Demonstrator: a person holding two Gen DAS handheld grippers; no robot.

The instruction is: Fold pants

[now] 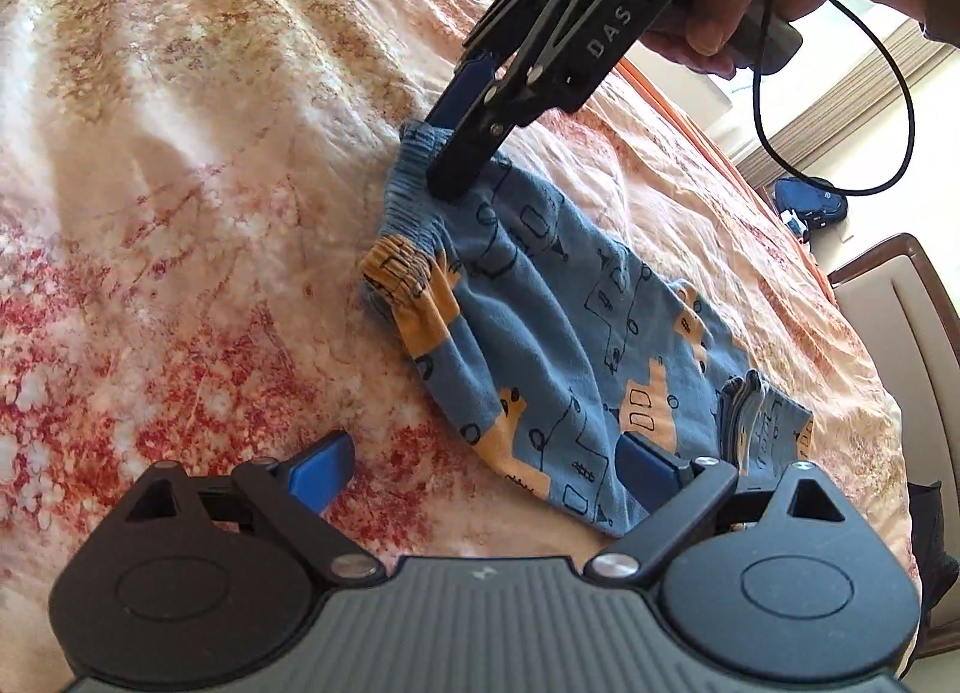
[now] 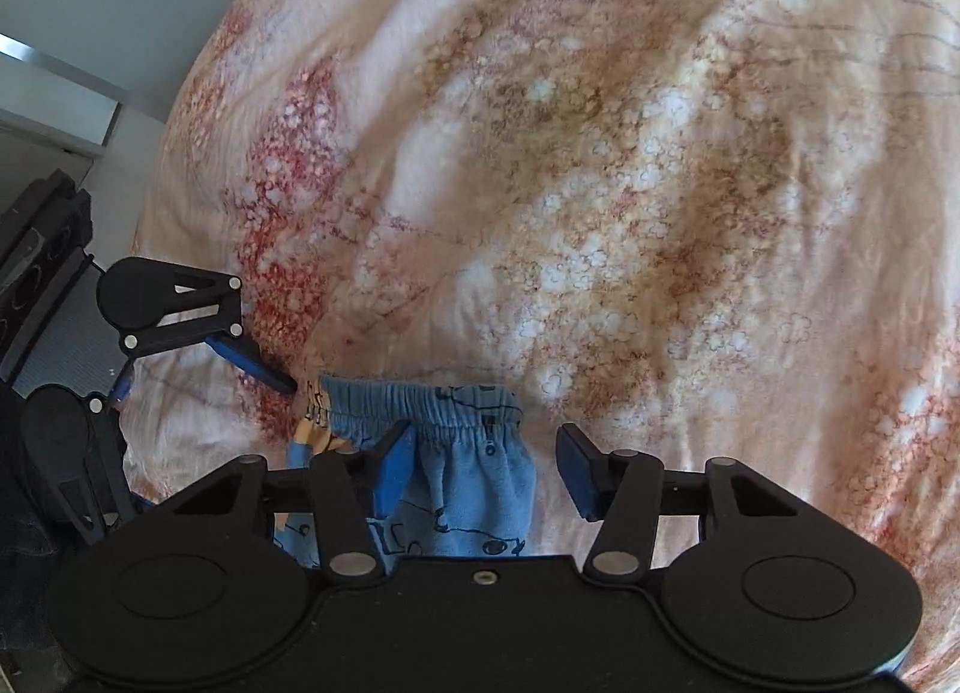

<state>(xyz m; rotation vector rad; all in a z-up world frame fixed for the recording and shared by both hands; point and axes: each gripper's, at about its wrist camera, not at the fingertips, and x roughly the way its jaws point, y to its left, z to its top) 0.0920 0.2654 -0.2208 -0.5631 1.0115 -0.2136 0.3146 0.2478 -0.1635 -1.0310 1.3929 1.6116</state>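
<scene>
Covering the bed, a crinkled peach bedspread [image 1: 180,183] mottled red and tan holds small blue pants [image 1: 570,345] of soft knit, folded, printed with orange shapes. Right gripper [image 1: 441,153] straddles the gathered elastic waistband [image 2: 432,402], pads apart; left gripper [image 1: 486,465] stands wide open nearby.

Soft printed cloth pants [image 1: 540,321] lie on a wrinkled, matt cloth bedspread [image 1: 180,153].

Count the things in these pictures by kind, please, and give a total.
Blue cotton pants with yellow print: 1
Black tongs with blue pads: 2, left, right
Pink floral bedspread: 1
Total: 4
</scene>
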